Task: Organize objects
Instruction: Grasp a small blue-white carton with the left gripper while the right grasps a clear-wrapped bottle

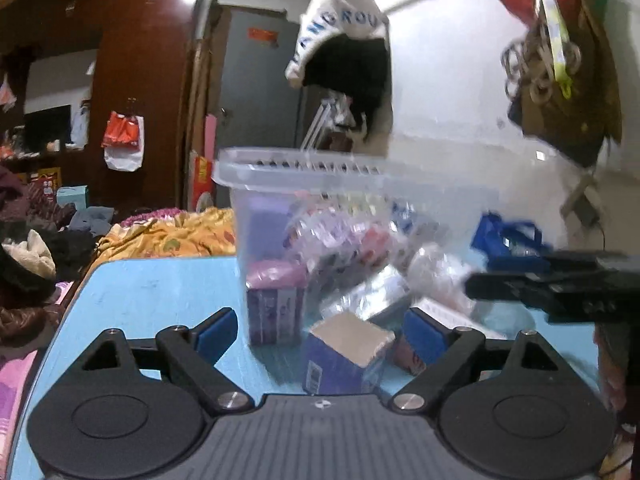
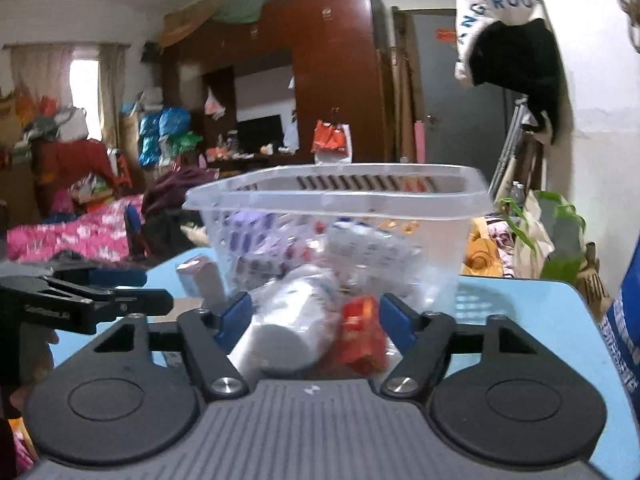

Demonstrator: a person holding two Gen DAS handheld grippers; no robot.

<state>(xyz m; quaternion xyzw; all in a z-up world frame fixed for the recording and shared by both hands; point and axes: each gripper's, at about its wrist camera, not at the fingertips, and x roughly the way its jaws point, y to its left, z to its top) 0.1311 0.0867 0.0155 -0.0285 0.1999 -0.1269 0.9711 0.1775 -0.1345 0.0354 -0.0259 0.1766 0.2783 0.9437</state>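
Note:
A clear plastic basket (image 1: 304, 172) (image 2: 336, 196) stands on the light blue table (image 1: 152, 296) (image 2: 532, 312), filled with several small boxes and packets. In the left wrist view my left gripper (image 1: 320, 336) is open, its blue pads either side of a blue box with a tan top (image 1: 344, 356) on the table; a purple box (image 1: 272, 312) stands just beyond. In the right wrist view my right gripper (image 2: 316, 320) is open around a white wrapped roll (image 2: 292, 328) and a red packet (image 2: 360, 328) in front of the basket. Each gripper shows at the edge of the other's view.
A blue bag (image 2: 624, 320) stands at the table's right edge. A bed with heaped clothes (image 1: 168, 232) lies beyond the table. A brown wardrobe (image 2: 332, 68) and a grey door (image 1: 256, 92) are at the back. Bags hang on the wall (image 1: 560, 64).

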